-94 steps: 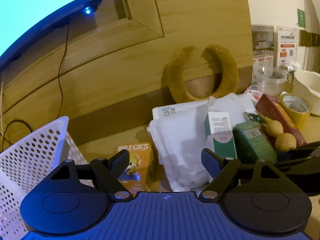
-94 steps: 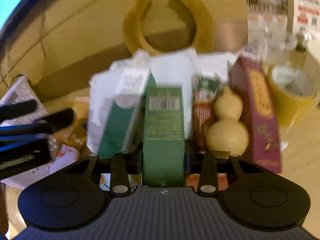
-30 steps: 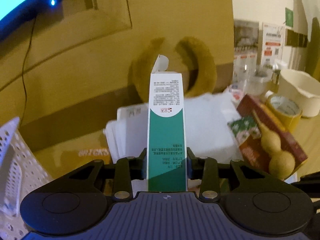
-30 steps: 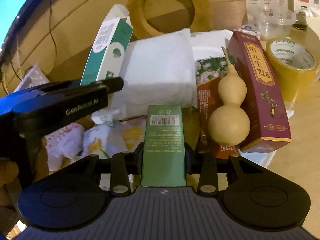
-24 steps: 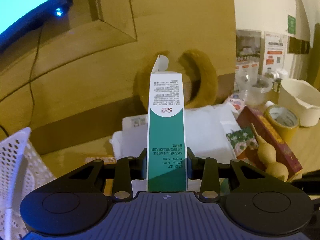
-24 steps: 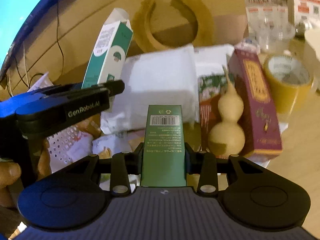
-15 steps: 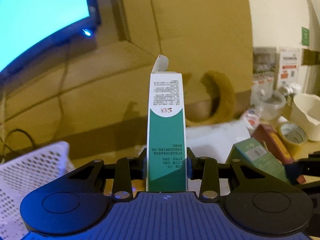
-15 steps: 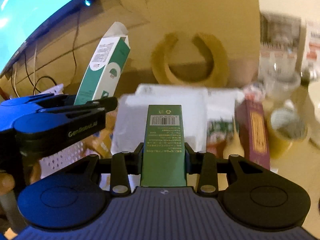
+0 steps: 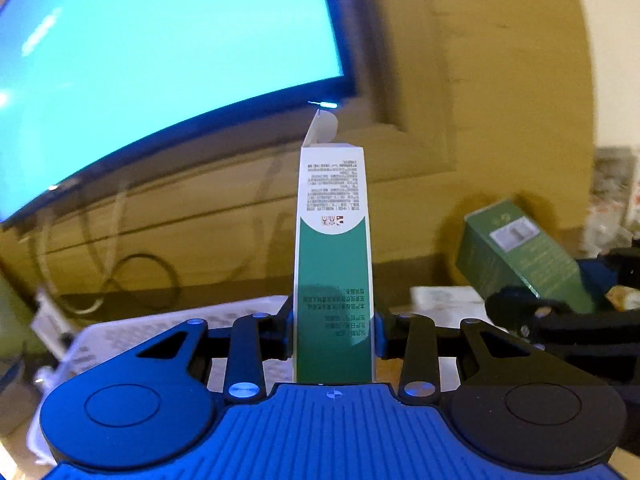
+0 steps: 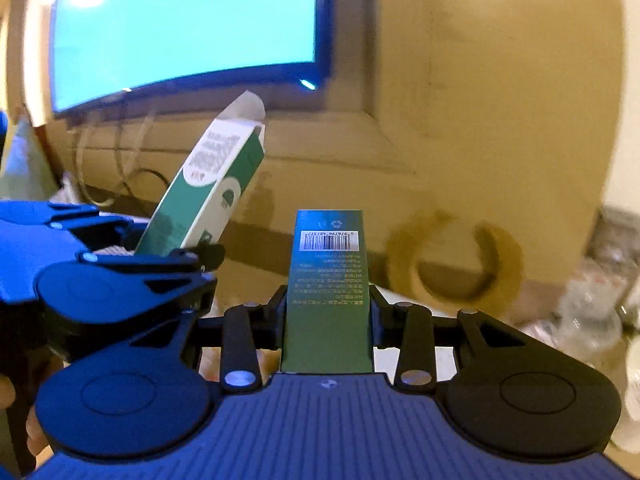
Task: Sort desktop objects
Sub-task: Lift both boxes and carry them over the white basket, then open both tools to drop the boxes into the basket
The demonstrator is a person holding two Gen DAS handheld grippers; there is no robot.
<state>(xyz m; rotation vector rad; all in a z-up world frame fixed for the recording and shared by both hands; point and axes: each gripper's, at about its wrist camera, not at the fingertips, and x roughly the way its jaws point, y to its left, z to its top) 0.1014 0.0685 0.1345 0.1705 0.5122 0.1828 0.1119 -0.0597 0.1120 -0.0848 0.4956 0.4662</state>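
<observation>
Green boxes (image 9: 333, 264) (image 10: 327, 292) in both jaws.

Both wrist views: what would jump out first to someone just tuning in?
The glowing cyan screen fills the upper left of both views. Each gripper is clamped on a carton: the left gripper holds a white-and-teal box upright with its top flap open, and the right gripper holds a dark green box.

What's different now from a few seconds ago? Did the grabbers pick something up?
Yes. The left gripper, open before, took hold of the white-and-teal box and lifted it off the pile. Both grippers then rose and swung left toward the white basket, so the screen fills the views. The right gripper kept its jaws shut on the dark green box.
</observation>
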